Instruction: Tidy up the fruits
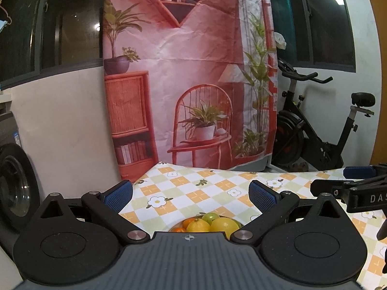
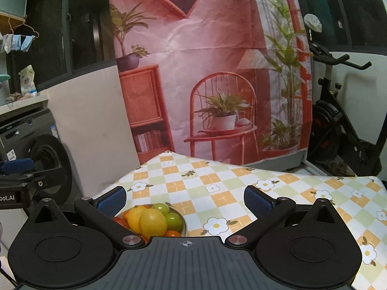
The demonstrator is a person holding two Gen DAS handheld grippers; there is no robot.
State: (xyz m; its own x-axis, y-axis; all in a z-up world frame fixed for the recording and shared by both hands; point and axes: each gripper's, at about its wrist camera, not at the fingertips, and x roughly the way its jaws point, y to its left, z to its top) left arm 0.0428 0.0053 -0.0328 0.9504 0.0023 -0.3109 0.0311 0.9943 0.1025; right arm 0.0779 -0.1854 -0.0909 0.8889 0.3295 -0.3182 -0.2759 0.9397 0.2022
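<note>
A bowl (image 2: 184, 224) piled with fruit sits on the checkered tablecloth (image 2: 241, 193). In it lie yellow lemons (image 2: 152, 221), green limes (image 2: 173, 220) and small oranges (image 2: 173, 233). The same fruit pile (image 1: 208, 223) shows low in the left wrist view, partly hidden by the gripper body. My left gripper (image 1: 191, 194) hangs open above the bowl, nothing between its blue pads. My right gripper (image 2: 185, 199) is open too, with the bowl below its left finger (image 2: 111, 201). The right gripper also shows from the side (image 1: 350, 188) in the left wrist view.
A printed backdrop (image 1: 188, 72) of a chair and plants stands behind the table's far edge. An exercise bike (image 1: 314, 125) is at the back right. A washing machine (image 2: 31, 149) stands left of the table. The tablecloth (image 1: 217, 188) stretches beyond the bowl.
</note>
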